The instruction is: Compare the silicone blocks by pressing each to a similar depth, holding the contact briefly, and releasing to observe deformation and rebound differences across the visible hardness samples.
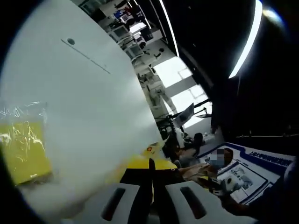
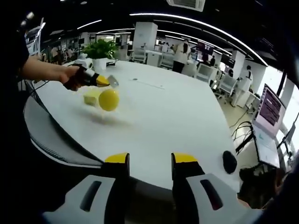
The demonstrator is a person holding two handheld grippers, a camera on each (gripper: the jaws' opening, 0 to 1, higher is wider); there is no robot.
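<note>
White tabletop [image 2: 177, 121] spreads ahead of the right gripper [image 2: 149, 161], its jaws parted and empty. Far off to its left, the left gripper [image 2: 106, 81], jaws together, hovers just above a yellow block [image 2: 108, 100]. Judged risk: an off-centre press could skid the block.

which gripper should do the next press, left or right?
Probably left. The left gripper sits over the yellow blocks with jaws shut; the right gripper is open back at the table edge.
</note>
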